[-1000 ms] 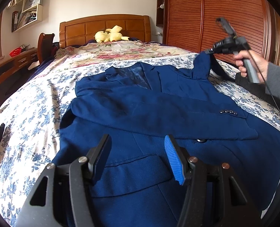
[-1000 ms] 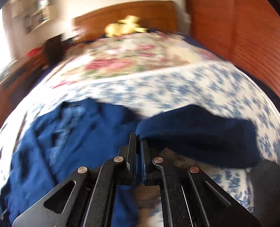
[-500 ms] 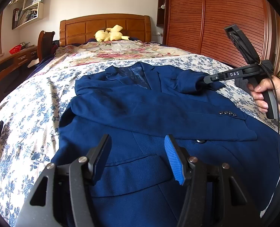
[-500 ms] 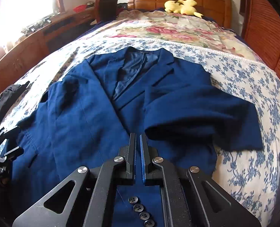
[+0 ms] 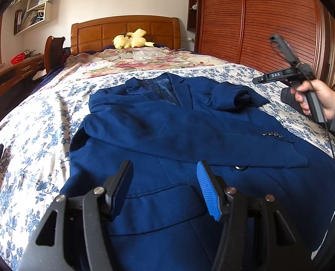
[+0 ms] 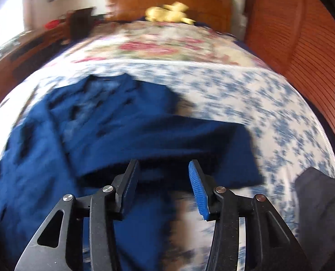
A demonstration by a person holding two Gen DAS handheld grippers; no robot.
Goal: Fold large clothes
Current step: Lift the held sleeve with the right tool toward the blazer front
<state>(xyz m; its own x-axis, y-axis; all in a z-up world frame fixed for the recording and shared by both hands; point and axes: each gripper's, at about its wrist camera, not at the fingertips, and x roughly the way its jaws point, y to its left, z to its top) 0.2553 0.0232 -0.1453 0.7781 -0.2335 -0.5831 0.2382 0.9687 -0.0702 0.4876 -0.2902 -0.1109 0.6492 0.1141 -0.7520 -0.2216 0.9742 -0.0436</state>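
A navy blue blazer (image 5: 167,135) lies front-up on the floral bedspread, collar toward the headboard. One sleeve lies across its chest, cuff buttons (image 5: 272,134) at the right. The other sleeve (image 5: 233,94) is folded in a loose bunch over the far right shoulder; it also shows in the blurred right wrist view (image 6: 167,144). My left gripper (image 5: 164,180) is open and empty, above the blazer's lower front. My right gripper (image 6: 164,180) is open and empty, just behind the folded sleeve; in the left wrist view it is in the air at the right, in a hand (image 5: 314,97).
The bed (image 5: 31,135) has a wooden headboard (image 5: 124,31) with a yellow plush toy (image 5: 131,41) in front of it. A slatted wooden wardrobe (image 5: 269,22) stands at the right. A desk and chair (image 5: 52,52) stand at the left. Dark cloth (image 6: 321,214) lies at the bed's right edge.
My right gripper carried the sleeve over the blazer's shoulder, opened and let it go, then drew back to the right. My left gripper has stayed put, open.
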